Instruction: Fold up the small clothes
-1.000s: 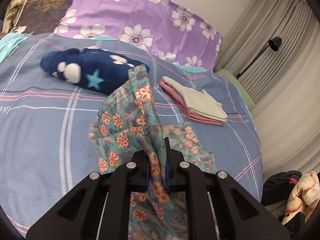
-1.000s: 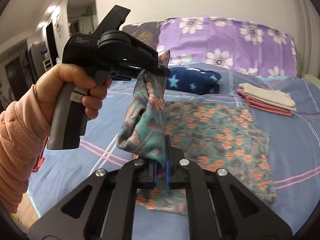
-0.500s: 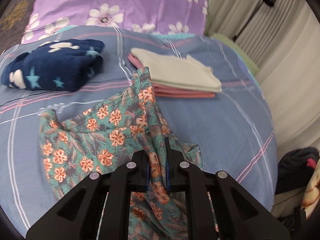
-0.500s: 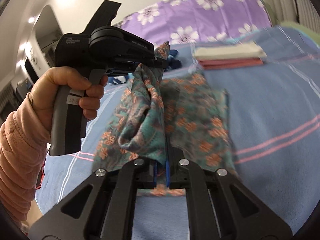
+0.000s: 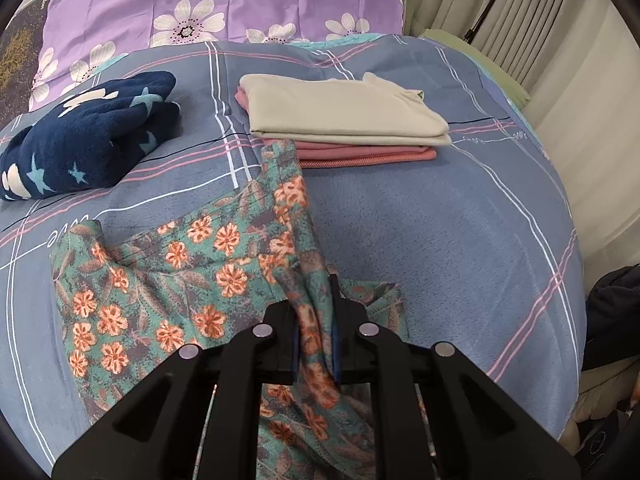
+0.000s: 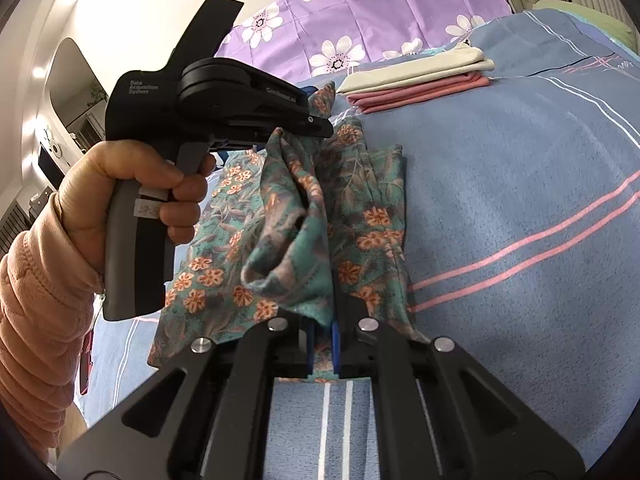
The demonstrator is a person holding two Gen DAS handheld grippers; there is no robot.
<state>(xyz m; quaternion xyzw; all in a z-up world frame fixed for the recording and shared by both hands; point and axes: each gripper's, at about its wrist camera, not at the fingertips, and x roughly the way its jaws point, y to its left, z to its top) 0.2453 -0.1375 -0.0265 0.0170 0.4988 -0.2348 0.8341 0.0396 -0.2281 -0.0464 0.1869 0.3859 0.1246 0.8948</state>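
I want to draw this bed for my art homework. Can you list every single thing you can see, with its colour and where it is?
floral cloth: 1, teal with orange flowers, on the near part of the bed, one edge lifted by both claws
fleece bundle: 1, navy with stars, far left on the bed
cream garment: 1, folded, on top of the pink one
pink garment: 1, folded, under the cream one
bedcover: 1, blue plaid with pink and white lines
pillow: 1, purple with white flowers, at the head of the bed
curtains: beige, to the right of the bed
left claw: 1, black, shut on the floral cloth
right claw: 1, black, shut on the floral cloth
hand: 1, peach sleeve, holding the left claw's handle
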